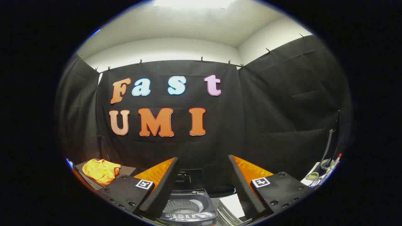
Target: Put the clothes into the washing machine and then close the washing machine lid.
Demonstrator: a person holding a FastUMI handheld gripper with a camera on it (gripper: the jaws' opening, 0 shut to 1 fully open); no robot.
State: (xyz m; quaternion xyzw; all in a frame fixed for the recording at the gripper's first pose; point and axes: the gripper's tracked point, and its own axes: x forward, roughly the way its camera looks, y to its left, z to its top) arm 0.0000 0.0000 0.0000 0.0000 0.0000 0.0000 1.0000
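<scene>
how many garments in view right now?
1. An orange garment lies crumpled on a dark surface beyond the left finger, apart from the washing machine seen between the open gripper fingers. The drum's inside is partly hidden.

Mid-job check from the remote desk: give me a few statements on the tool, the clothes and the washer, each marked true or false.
1. The tool is open with nothing between its fingers. True.
2. The orange garment is already inside the washing machine. False: it lies on a dark surface off to the left, beyond the left finger.
3. The washing machine sits low between the fingers with its lid up, drum showing. True.
4. The tool is clamped on the garment. False: both fingers are apart from it.
5. A white sheet lies on the washer's left. False: it lies on its right, by the right finger.
</scene>
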